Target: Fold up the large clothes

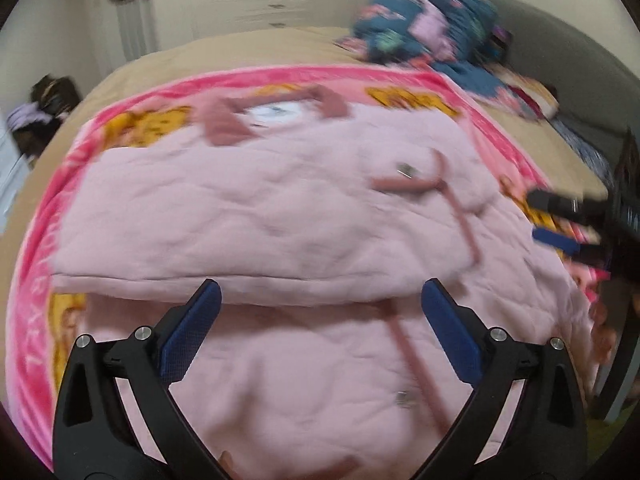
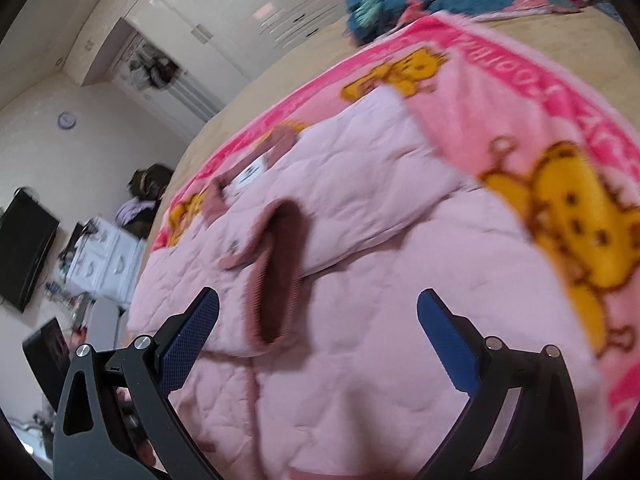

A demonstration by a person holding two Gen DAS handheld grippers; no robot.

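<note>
Left tool [image 1: 320, 296]: jaws wide apart, nothing between the blue pads, hanging just above the pink quilted jacket [image 1: 280, 216]. Right tool [image 2: 318, 300]: also wide open, empty, over the same jacket.

Jacket lies flat on a pink cartoon blanket [image 1: 36, 300] spread over the bed [image 1: 240, 48]. 1 sleeve is folded across the body; from the left wrist view its straight edge [image 1: 216, 278] runs sideways just past the left tool's fingertips. From the right wrist view the sleeve's dark pink ribbed cuff [image 2: 280, 272] lies on the jacket front, just ahead of the right tool's left pad. Collar with white label [image 1: 276, 112] is at the far end.

Right tool also shows at the right edge of the left wrist view. Crumpled blue patterned bedding [image 1: 432, 28] at the far end of the bed. Frames are motion-blurred.
</note>
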